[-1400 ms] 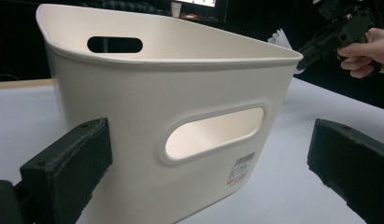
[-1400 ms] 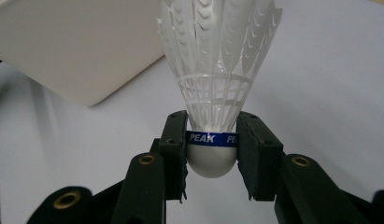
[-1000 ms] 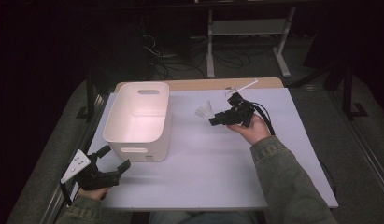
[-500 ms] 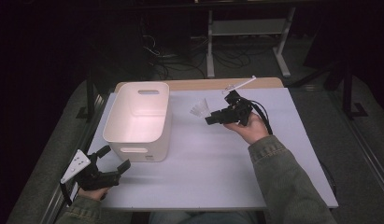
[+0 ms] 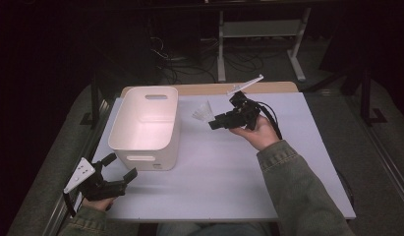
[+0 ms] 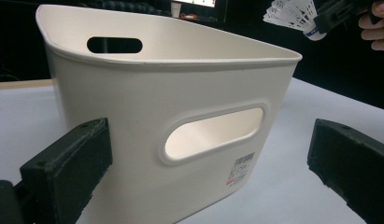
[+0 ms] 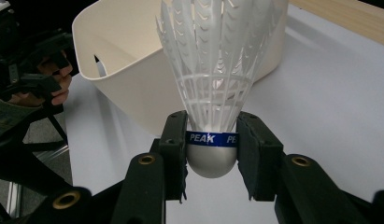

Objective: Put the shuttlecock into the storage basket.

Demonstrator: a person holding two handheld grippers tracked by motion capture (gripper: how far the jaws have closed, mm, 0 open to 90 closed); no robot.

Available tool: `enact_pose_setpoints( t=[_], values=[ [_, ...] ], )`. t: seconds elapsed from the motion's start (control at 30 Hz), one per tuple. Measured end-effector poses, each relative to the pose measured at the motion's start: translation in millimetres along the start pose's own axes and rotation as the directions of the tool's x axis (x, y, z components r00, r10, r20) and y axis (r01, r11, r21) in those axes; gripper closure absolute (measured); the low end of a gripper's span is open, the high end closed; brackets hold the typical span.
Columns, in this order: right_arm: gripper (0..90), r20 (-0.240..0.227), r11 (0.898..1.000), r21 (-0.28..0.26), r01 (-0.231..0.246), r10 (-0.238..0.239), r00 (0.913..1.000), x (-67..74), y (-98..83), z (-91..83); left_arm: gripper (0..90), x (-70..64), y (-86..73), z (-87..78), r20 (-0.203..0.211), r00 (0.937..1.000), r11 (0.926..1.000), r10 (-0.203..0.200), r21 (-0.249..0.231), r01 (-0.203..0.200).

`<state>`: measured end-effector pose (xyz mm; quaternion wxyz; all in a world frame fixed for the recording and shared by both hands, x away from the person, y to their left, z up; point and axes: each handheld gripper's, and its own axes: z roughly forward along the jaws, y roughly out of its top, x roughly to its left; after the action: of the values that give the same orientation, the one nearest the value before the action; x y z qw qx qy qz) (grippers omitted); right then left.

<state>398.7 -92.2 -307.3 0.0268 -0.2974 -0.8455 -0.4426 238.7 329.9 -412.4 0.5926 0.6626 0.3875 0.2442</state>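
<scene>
A white table carries a cream bin at about ten o'clock from its middle. At seven o'clock from the bin, the left gripper rests low with its jaws spread wide and nothing between them. At three o'clock from the bin's far end, the right gripper clamps the rounded base of a white shuttlecock, its feathers pointing toward the bin.
</scene>
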Motion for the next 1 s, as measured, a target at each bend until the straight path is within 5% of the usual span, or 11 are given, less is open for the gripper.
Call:
enact_pose_setpoints(
  t=[1.0],
  values=[
    [63.2,-0.056,0.999,-0.010,0.039,-0.040,0.9976,25.6,30.1,21.5,0.0,0.4,-0.2,-0.1,0.002,1.0000,1.0000,0.001,0.000,-0.001]
  ],
)
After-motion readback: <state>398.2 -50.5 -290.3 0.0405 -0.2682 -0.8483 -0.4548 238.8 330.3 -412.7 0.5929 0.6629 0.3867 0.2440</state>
